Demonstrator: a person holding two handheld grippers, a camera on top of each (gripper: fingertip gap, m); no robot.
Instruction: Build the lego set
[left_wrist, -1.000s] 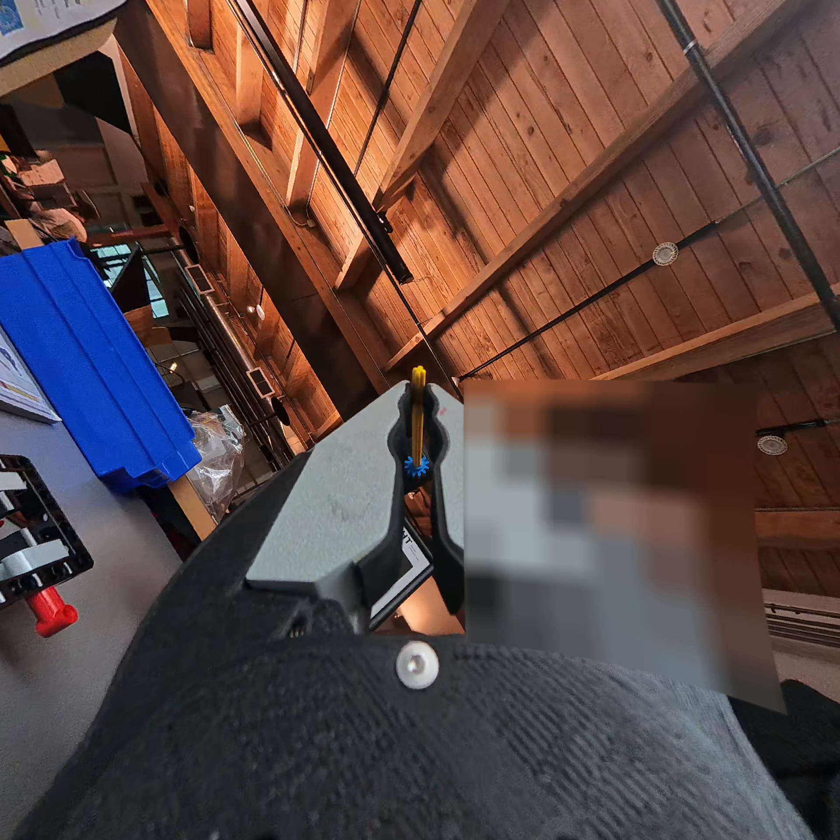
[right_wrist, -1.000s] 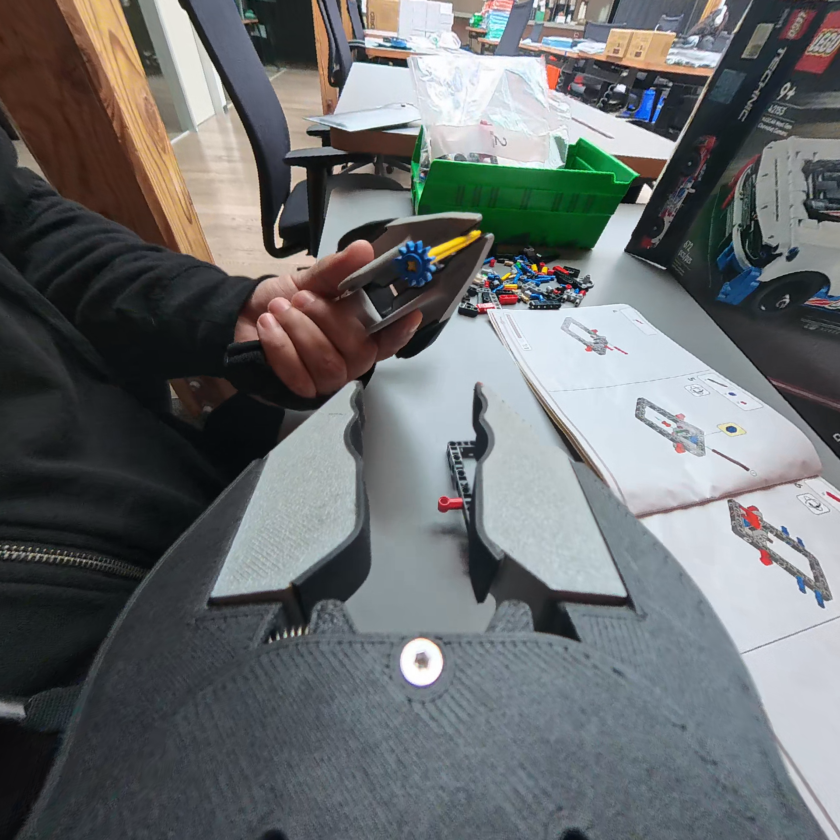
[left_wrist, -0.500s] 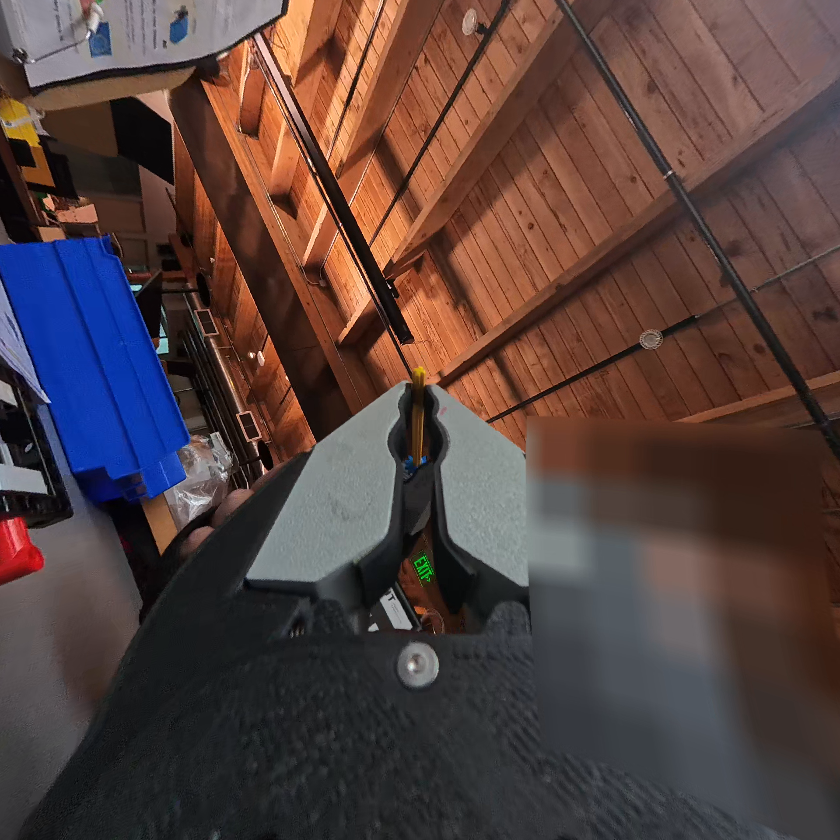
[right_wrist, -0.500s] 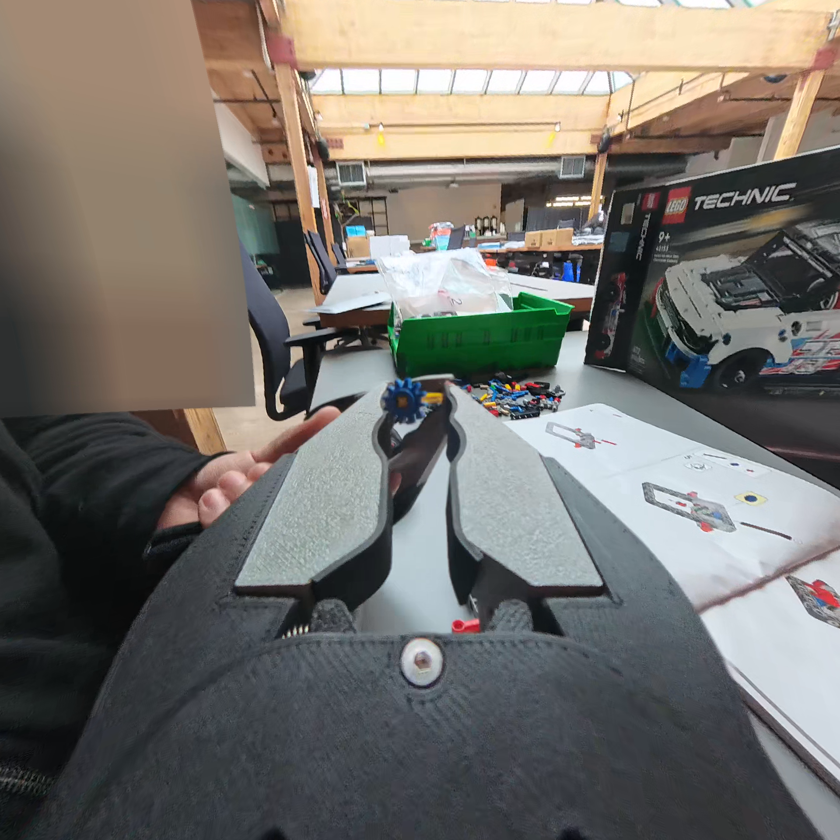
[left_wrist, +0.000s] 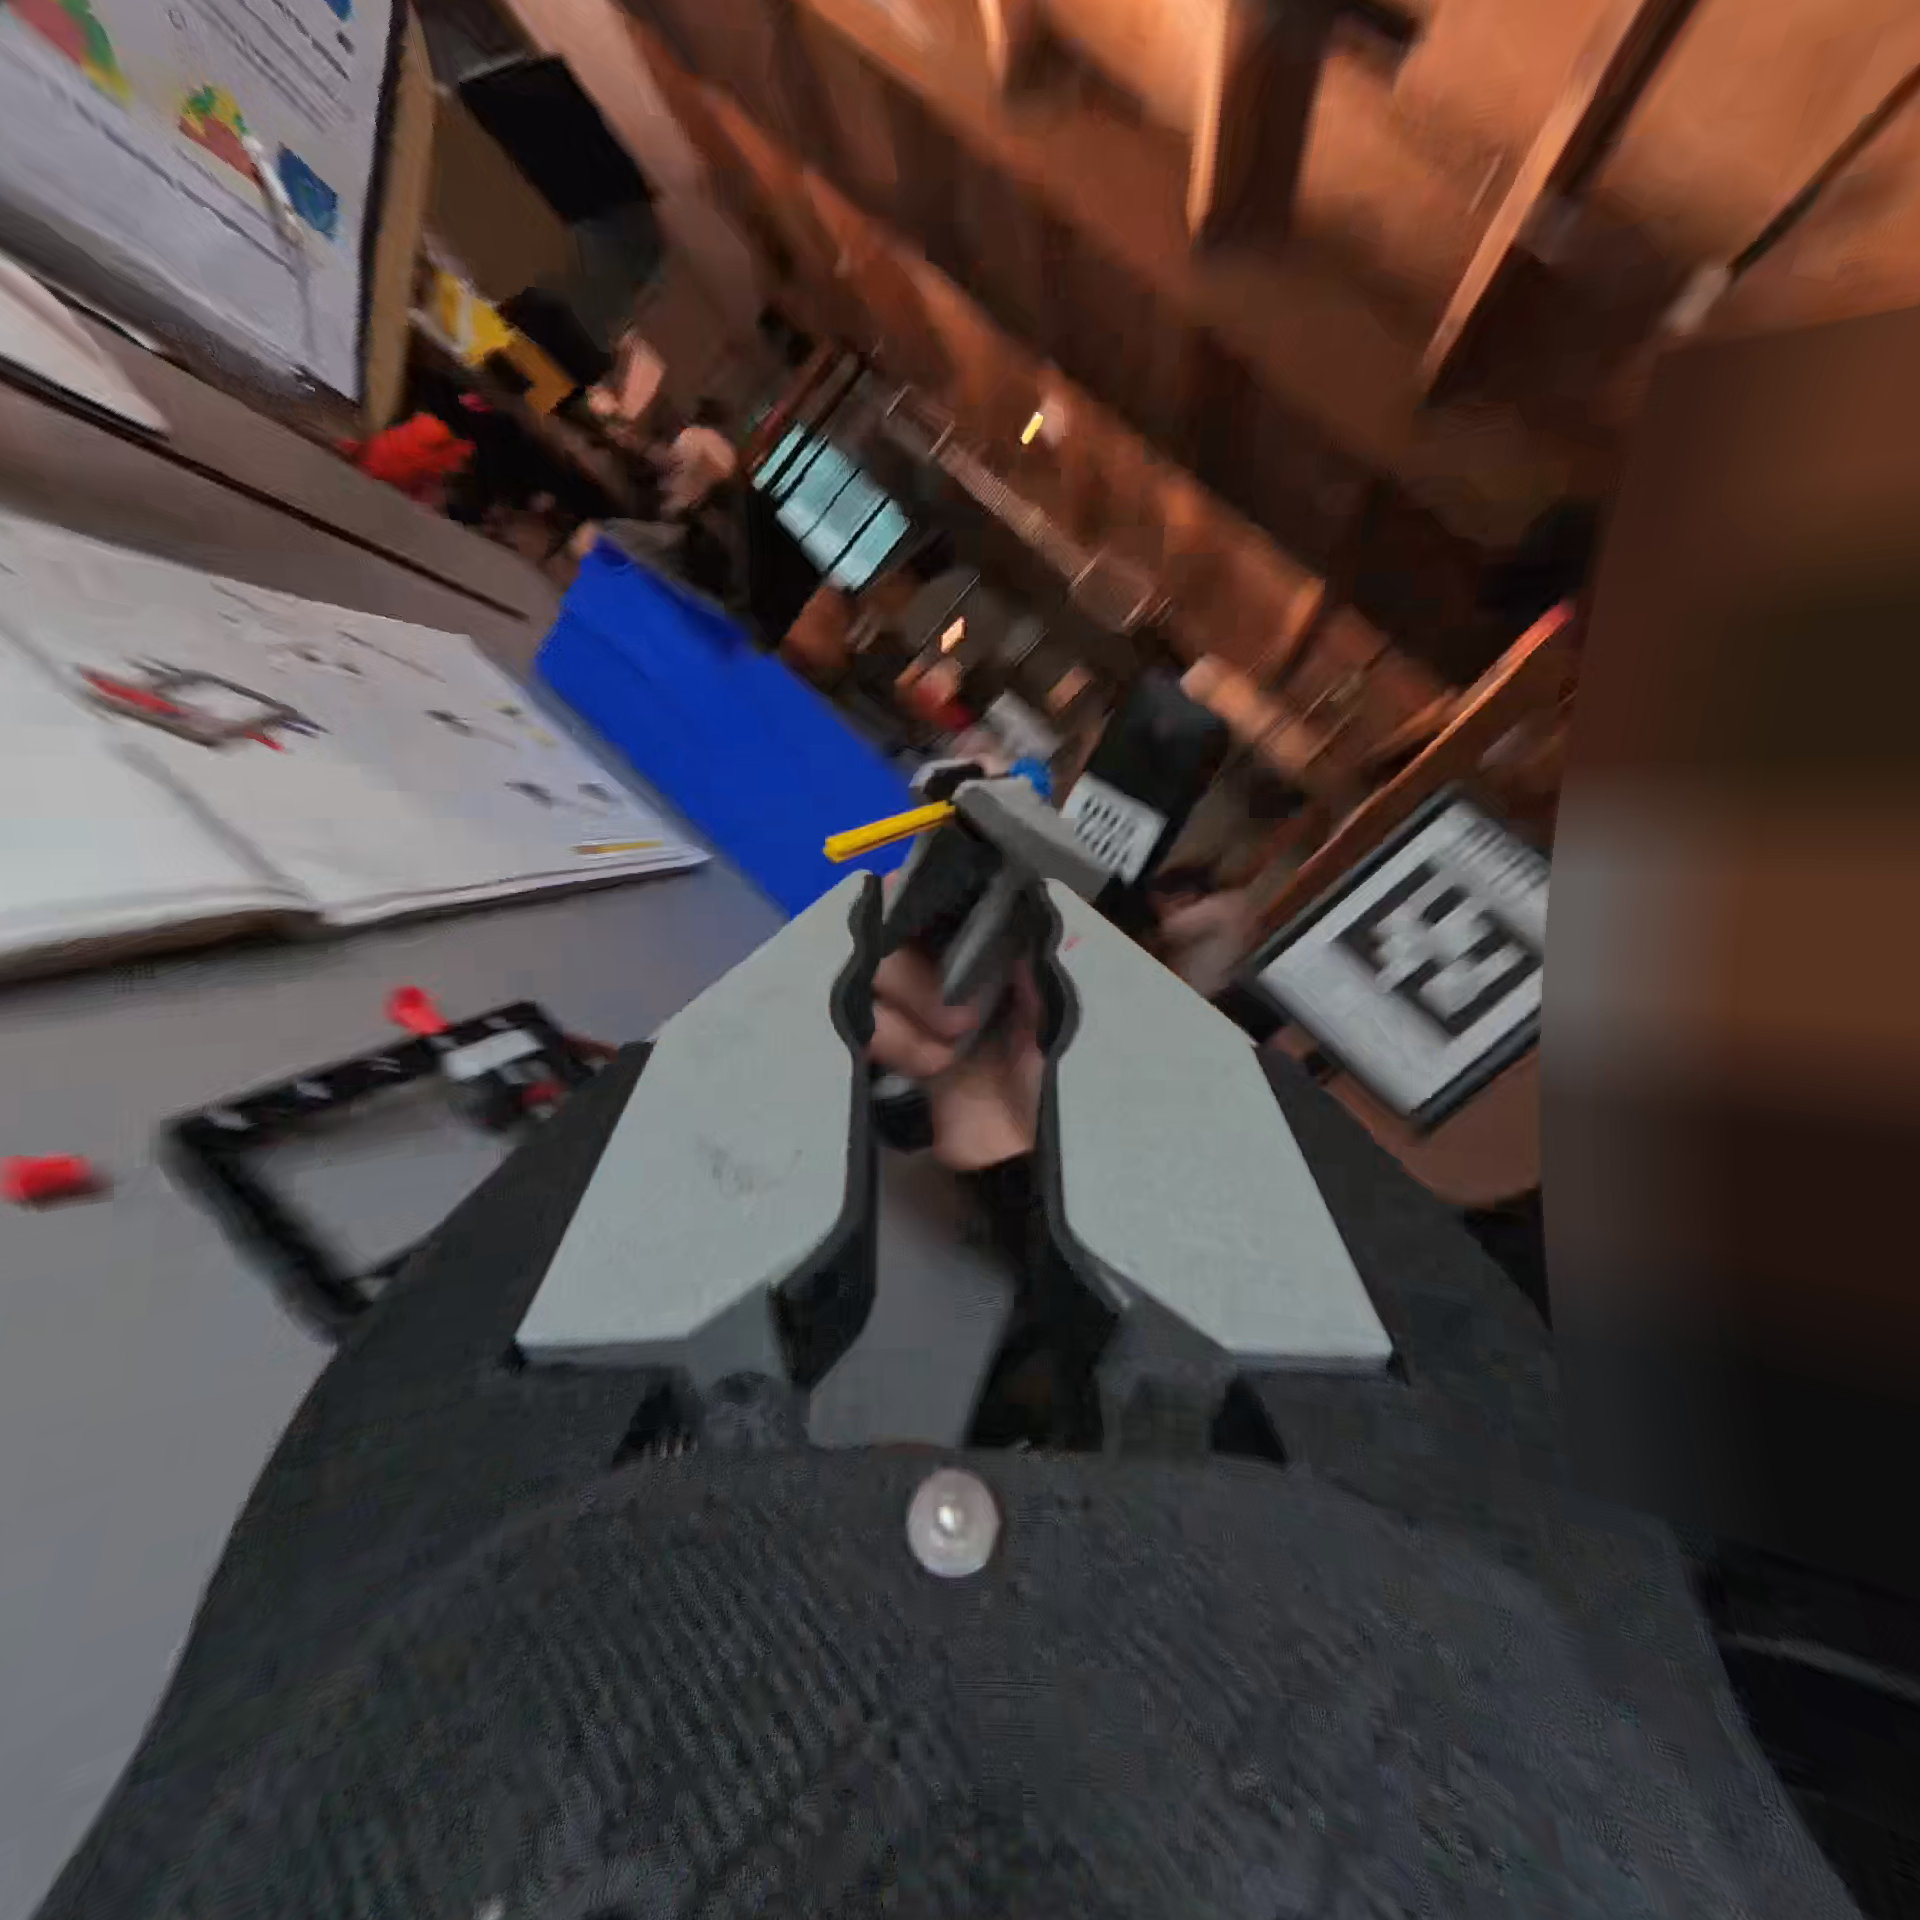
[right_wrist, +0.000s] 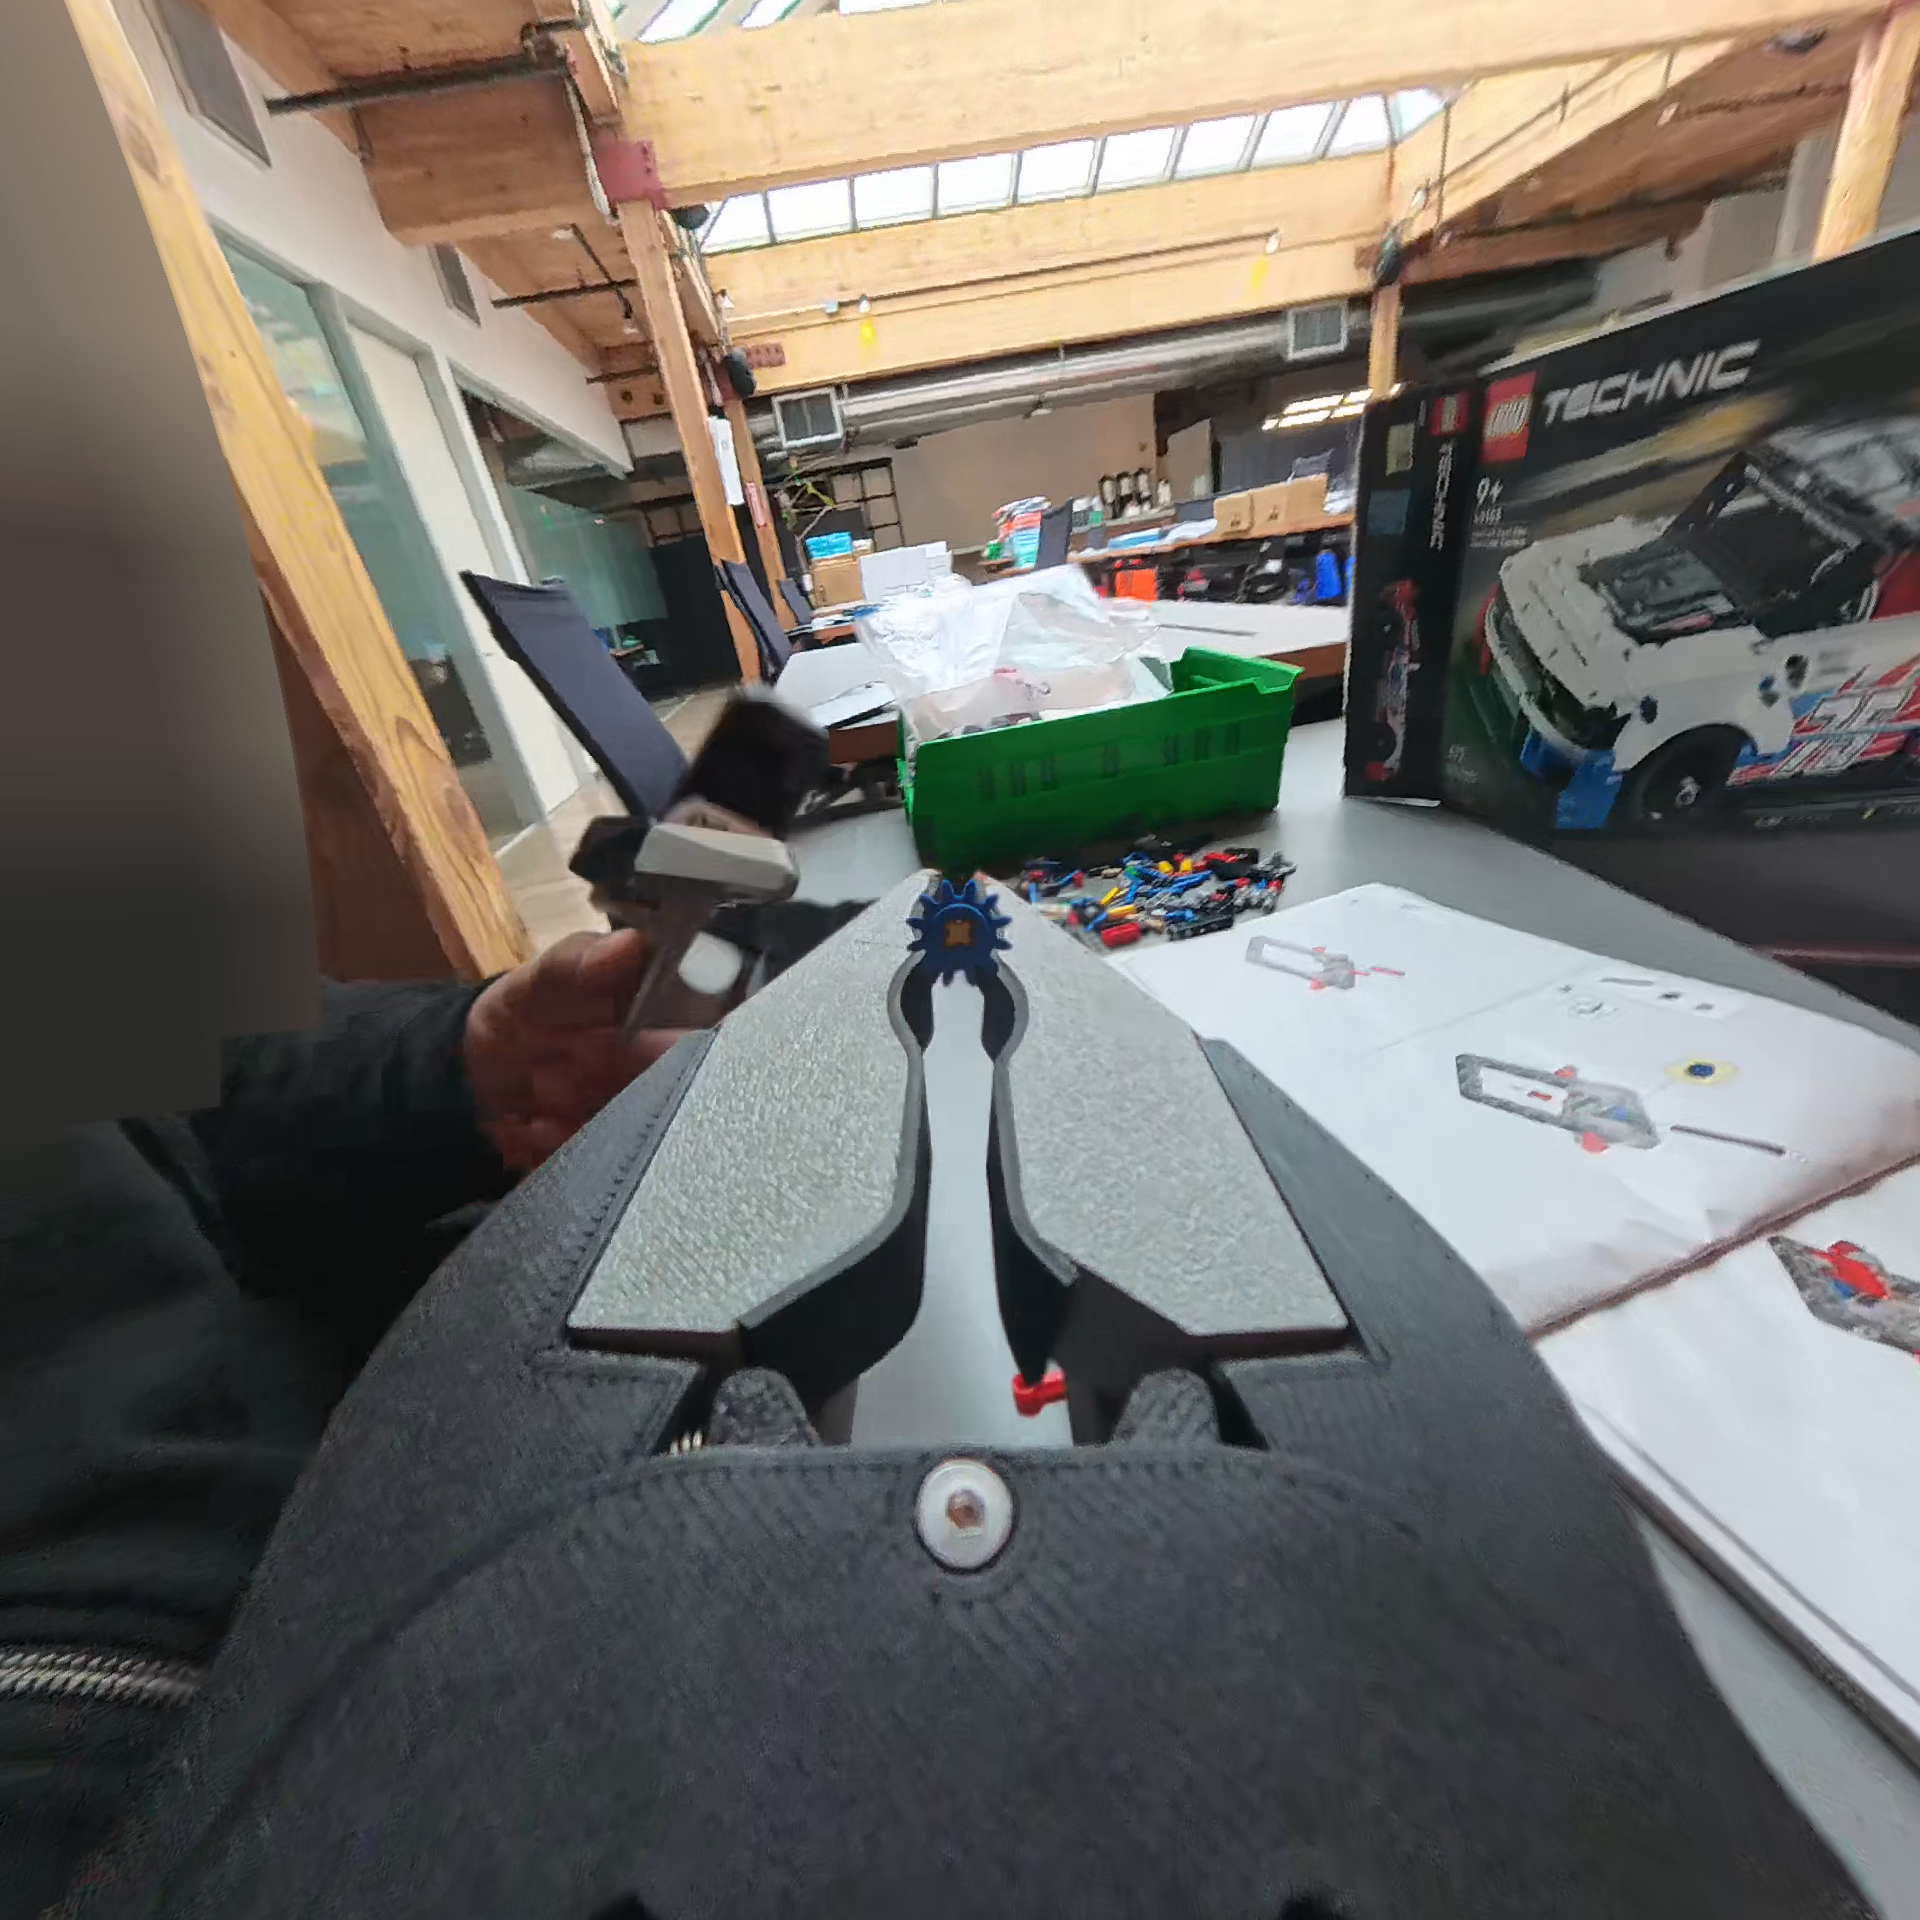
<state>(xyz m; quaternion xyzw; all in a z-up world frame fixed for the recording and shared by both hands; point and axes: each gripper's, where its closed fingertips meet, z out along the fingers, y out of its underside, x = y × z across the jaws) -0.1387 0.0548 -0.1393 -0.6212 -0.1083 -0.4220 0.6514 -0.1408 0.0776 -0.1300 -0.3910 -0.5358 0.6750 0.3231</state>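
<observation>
My right gripper (right_wrist: 957, 906) is shut on a blue gear (right_wrist: 958, 933) threaded on a yellow axle, seen end-on at the fingertips. In the left wrist view the right gripper (left_wrist: 997, 821) shows farther off, with the yellow axle (left_wrist: 888, 831) sticking out to the left and the blue gear (left_wrist: 1031, 774) behind it. My left gripper (left_wrist: 956, 904) is open and empty, just short of it. It also shows in the right wrist view (right_wrist: 686, 883), held by a hand at the left. A black frame (left_wrist: 343, 1143) with red pins lies on the grey table.
An open instruction booklet (right_wrist: 1507, 1060) lies to the right, with the set's box (right_wrist: 1662, 603) standing behind it. A green bin (right_wrist: 1101, 758) and a pile of loose pieces (right_wrist: 1153, 894) are at the back. A blue bin (left_wrist: 717, 727) stands beyond the booklet. A red pin (right_wrist: 1039, 1392) lies under the right gripper. My two grippers' fingertips are within a few centimetres of each other.
The gear and axle passed from my left gripper to my right. The right shut on them, and the left opened, drew back and swung down from the ceiling toward the table.
</observation>
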